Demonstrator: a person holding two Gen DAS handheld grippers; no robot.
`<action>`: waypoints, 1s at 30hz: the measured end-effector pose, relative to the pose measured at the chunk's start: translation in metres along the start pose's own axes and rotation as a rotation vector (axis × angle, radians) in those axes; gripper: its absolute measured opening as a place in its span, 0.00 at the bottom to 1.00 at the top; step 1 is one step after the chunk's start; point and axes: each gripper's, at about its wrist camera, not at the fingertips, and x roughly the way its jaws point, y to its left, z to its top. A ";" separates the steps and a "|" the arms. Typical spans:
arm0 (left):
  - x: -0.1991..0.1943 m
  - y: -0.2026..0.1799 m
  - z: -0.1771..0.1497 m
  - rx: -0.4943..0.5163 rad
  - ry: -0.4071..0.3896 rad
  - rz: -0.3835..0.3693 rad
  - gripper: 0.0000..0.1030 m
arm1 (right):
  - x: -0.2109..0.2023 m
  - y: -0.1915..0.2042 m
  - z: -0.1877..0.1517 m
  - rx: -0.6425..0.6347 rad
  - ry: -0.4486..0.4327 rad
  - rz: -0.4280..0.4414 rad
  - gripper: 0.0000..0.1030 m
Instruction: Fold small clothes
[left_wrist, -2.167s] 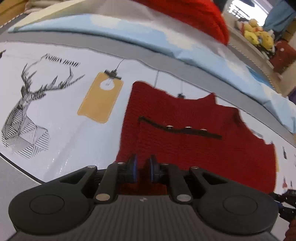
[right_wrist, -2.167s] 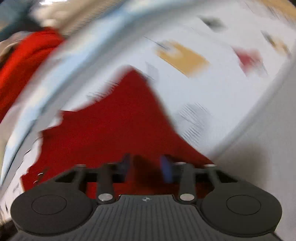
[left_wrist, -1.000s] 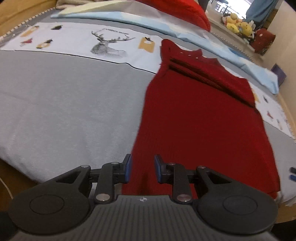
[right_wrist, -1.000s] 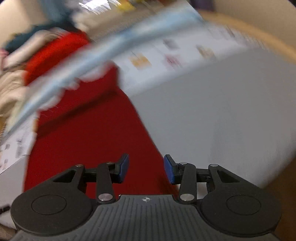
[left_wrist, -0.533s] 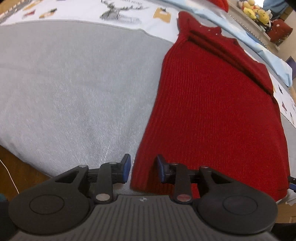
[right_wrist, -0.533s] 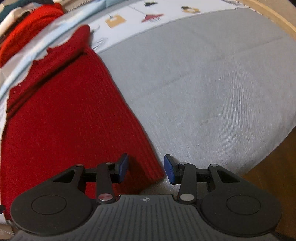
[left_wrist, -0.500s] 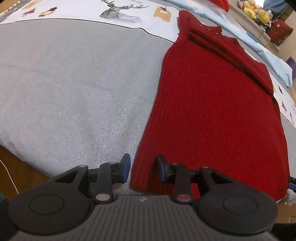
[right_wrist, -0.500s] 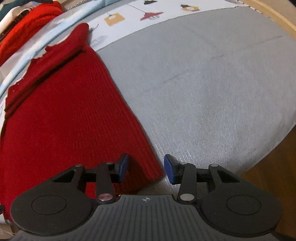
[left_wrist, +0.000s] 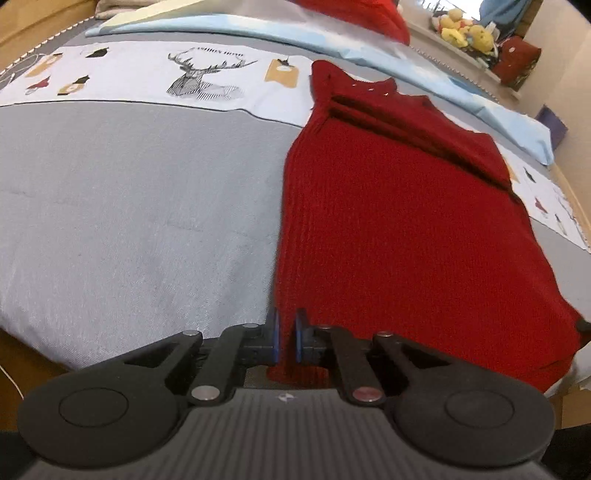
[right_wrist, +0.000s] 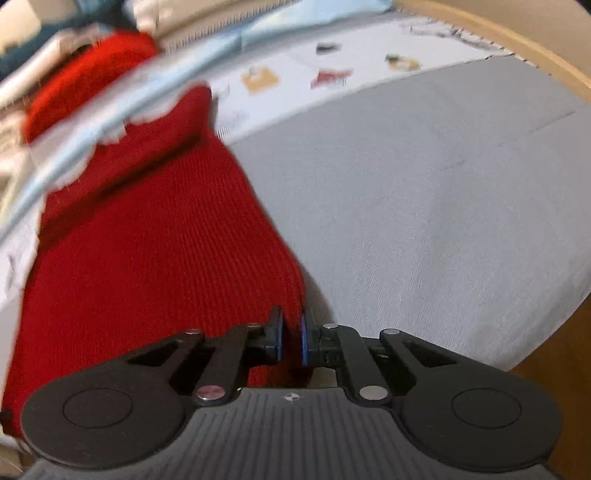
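Observation:
A red knit garment (left_wrist: 399, 206) lies flat on the grey bed cover (left_wrist: 129, 206), its collar end far from me and its hem at the near edge. My left gripper (left_wrist: 286, 341) is shut on the hem's left corner. In the right wrist view the same red garment (right_wrist: 147, 251) stretches away to the left, and my right gripper (right_wrist: 291, 338) is shut on the hem's right corner. The right wrist view is blurred by motion.
A white printed strip with a deer drawing (left_wrist: 199, 79) crosses the bed beyond the garment. A light blue sheet (left_wrist: 258, 31) and a red knit pile (left_wrist: 354, 14) lie behind it. The bed's wooden edge (right_wrist: 498, 40) runs at the far right.
Both grippers were open around the hem corners half a second ago; now both have shut on them. The right view has tilted and blurred.

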 end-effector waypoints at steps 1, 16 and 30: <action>0.004 0.002 -0.001 -0.006 0.023 -0.003 0.09 | 0.004 -0.001 -0.001 0.005 0.018 -0.004 0.09; 0.022 -0.005 -0.008 0.056 0.094 0.046 0.11 | 0.031 0.011 -0.015 -0.101 0.109 -0.063 0.12; -0.107 -0.016 0.015 0.102 -0.177 -0.155 0.05 | -0.101 0.010 0.011 -0.021 -0.188 0.269 0.06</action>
